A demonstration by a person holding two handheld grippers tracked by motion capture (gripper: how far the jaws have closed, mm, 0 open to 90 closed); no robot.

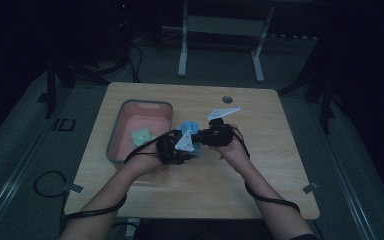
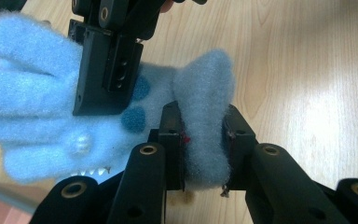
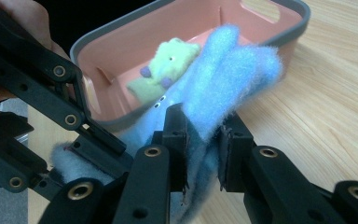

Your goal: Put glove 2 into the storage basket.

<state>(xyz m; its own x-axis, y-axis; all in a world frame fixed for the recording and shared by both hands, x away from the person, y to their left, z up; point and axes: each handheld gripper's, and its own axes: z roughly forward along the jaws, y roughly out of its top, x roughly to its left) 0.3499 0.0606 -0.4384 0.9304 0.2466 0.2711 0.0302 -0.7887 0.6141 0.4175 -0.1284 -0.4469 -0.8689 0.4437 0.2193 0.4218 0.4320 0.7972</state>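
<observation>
High view, centre: both grippers' fingers clamp the blue fleece glove (image 1: pixel 189 128); lift evenly, keeping both grips firm, toward the pink bin (image 1: pixel 130 112).

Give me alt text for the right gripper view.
The right hand-held gripper pinches a fluffy blue glove above a wooden table. Behind it a pink bin holds a green glove.

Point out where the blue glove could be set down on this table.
Bare wood lies right of the right gripper toward the table edge, and along the near edge beside the forearms. Crowded: mid-table, where both grippers clamp the blue glove, left gripper included, and the pink bin holding a green toy.
</observation>
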